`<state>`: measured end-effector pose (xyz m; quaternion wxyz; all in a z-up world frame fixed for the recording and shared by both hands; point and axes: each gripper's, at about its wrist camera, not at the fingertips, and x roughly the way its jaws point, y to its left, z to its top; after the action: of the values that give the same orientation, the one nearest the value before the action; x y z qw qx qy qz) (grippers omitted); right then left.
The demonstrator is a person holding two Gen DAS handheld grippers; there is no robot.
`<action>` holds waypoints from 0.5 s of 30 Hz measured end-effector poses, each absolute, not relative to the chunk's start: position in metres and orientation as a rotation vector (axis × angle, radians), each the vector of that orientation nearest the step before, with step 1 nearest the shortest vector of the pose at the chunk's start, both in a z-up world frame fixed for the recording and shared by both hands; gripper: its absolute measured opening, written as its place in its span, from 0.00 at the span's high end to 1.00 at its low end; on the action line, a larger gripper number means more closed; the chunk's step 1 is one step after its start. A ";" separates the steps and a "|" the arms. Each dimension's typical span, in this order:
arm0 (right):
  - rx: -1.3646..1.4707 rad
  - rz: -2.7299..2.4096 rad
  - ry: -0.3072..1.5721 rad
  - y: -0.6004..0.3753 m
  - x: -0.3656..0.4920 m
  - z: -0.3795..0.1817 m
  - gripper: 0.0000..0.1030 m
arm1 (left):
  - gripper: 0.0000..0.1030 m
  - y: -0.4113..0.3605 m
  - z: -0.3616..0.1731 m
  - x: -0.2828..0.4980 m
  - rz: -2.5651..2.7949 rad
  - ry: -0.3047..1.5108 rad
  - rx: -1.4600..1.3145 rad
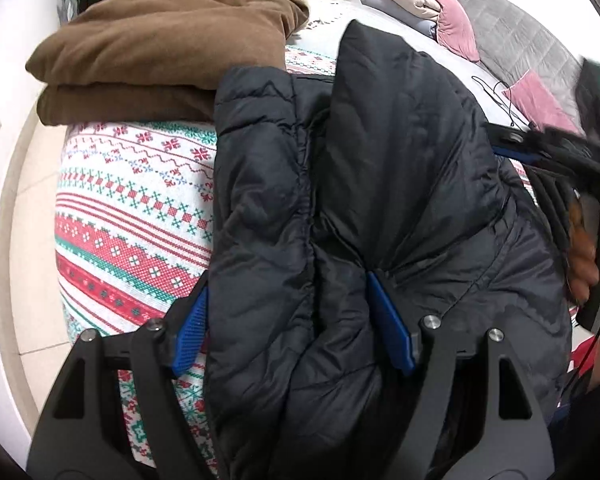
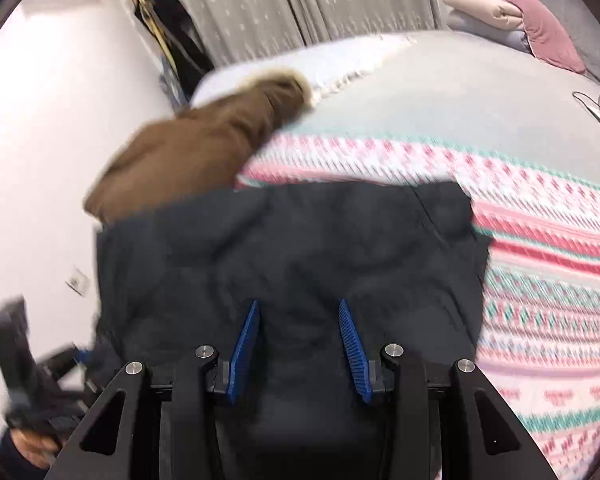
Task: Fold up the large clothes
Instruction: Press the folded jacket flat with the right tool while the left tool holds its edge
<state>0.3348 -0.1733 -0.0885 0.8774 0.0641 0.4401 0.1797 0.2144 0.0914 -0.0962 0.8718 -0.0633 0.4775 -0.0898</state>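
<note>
A black puffer jacket (image 1: 400, 168) lies bunched on the patterned bedspread (image 1: 132, 200). My left gripper (image 1: 288, 284) points down onto its near end, and a thick fold fills the gap between the blue pads (image 1: 388, 320), which press into it. My right gripper (image 2: 298, 304) has jacket (image 2: 292, 248) fabric packed between its pads (image 2: 246, 352) and holds it; this view is blurred. From the left wrist view the right gripper (image 1: 516, 148) sits at the jacket's right edge, with a hand (image 1: 584, 264) behind it. The left gripper (image 2: 60, 364) shows blurred at the lower left of the right wrist view.
A folded brown coat (image 1: 160, 52) with a fur trim lies at the far left of the bed, next to the jacket. Pink and beige cushions (image 1: 452, 20) and a thin cable (image 1: 500, 96) lie at the far right. Tiled floor (image 1: 32, 240) runs along the bed's left edge.
</note>
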 end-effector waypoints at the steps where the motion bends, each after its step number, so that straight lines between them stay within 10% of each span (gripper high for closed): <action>1: 0.124 0.365 0.940 -0.167 0.341 -0.092 0.60 | 0.26 0.091 -0.096 0.213 -0.185 0.994 -0.126; 15: -0.183 0.538 0.997 -0.044 0.353 -0.072 0.66 | 0.26 0.102 -0.098 0.220 -0.204 1.023 -0.166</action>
<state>0.3525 -0.0437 -0.0718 0.8399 -0.0863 0.4716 0.2545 0.2197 0.1022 -0.0985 0.8636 -0.0792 0.4882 -0.0973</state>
